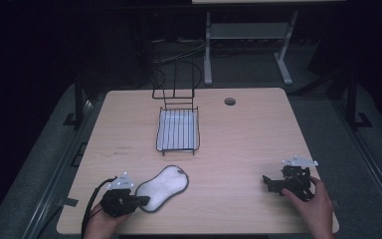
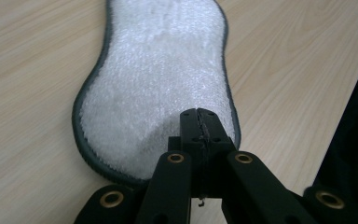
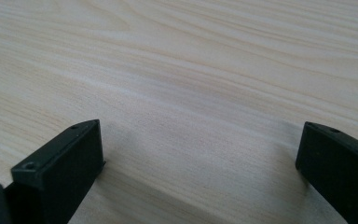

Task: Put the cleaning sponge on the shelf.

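A white fleecy pad (image 1: 162, 188) with a dark grey rim, shaped like a peanut, lies flat on the wooden table (image 1: 238, 139) near its front left. My left gripper (image 1: 142, 200) is at the pad's near end. In the left gripper view its jaws are pressed together, and the left gripper (image 2: 200, 114) sits over the near end of the pad (image 2: 158, 70); I cannot tell whether any pile is pinched. My right gripper (image 1: 267, 181) rests at the front right, held by a hand. The right gripper (image 3: 200, 135) stands open over bare wood with nothing between its jaws.
A black wire basket (image 1: 178, 130) with a tall wire frame behind it stands at the table's middle back. A round cable hole (image 1: 230, 101) sits at the back right. The table's front edge runs close below both hands.
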{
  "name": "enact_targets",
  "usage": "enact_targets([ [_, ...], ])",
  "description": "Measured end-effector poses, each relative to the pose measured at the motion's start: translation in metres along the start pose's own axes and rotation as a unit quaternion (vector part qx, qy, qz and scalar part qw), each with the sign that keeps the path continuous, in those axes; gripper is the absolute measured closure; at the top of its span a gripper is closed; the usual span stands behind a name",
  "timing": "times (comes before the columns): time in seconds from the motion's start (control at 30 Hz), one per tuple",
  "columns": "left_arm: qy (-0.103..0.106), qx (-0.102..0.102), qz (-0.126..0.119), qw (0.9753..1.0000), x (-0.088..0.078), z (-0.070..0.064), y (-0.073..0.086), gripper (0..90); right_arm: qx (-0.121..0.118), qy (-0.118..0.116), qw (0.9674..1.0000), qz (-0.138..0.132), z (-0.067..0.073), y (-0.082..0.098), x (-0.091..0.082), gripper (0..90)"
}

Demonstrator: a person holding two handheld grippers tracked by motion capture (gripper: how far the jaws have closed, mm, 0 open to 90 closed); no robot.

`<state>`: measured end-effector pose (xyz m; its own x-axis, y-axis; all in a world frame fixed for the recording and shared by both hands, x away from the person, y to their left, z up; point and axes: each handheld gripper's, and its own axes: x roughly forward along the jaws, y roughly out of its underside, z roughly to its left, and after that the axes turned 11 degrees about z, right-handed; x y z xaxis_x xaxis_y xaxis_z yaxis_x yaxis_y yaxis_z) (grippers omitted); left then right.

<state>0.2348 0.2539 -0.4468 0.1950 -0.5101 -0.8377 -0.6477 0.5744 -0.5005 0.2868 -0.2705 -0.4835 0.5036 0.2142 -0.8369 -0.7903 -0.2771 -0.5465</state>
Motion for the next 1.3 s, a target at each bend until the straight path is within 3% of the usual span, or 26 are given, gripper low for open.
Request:
enact_targets([
  [0.1, -0.005, -0.007, -0.001, 1.0000, -0.004, 0.003, 0.004, 89.8, 0.000, 0.000, 1.0000, 0.000, 0.000, 0.000, 0.000, 0.2],
  [0.27, -0.011, 0.000, 0.004, 0.9999, -0.007, 0.005, 0.004, 89.5, 0.000, 0.000, 1.0000, 0.000, 0.000, 0.000, 0.000, 0.2],
  [0.43, -0.016, 0.001, -0.009, 0.9998, -0.013, 0.007, 0.001, 83.8, 0.001, 0.000, 1.0000, 0.000, 0.000, 0.000, 0.000, 0.2],
  [0.57, -0.016, 0.003, -0.025, 0.9996, -0.016, 0.006, -0.004, 72.1, 0.000, 0.000, 1.0000, 0.000, 0.000, 0.000, 0.000, 0.2],
  [0.77, -0.024, 0.005, -0.042, 0.9988, -0.014, 0.007, -0.016, 44.0, -0.001, 0.000, 1.0000, 0.000, 0.000, 0.000, 0.000, 0.2],
  [0.97, -0.025, 0.023, -0.033, 0.9989, -0.004, 0.010, -0.031, 20.9, 0.000, 0.000, 1.0000, 0.000, 0.000, 0.000, 0.000, 0.2],
  [1.07, -0.025, 0.031, -0.029, 0.9988, 0.002, 0.012, -0.038, 14.0, 0.000, 0.000, 1.0000, 0.000, 0.000, 0.000, 0.000, 0.2],
  [1.3, -0.024, 0.046, -0.008, 0.9986, 0.020, 0.016, -0.052, 13.0, -0.001, 0.000, 1.0000, -0.001, 0.000, 0.000, 0.000, 0.2],
])
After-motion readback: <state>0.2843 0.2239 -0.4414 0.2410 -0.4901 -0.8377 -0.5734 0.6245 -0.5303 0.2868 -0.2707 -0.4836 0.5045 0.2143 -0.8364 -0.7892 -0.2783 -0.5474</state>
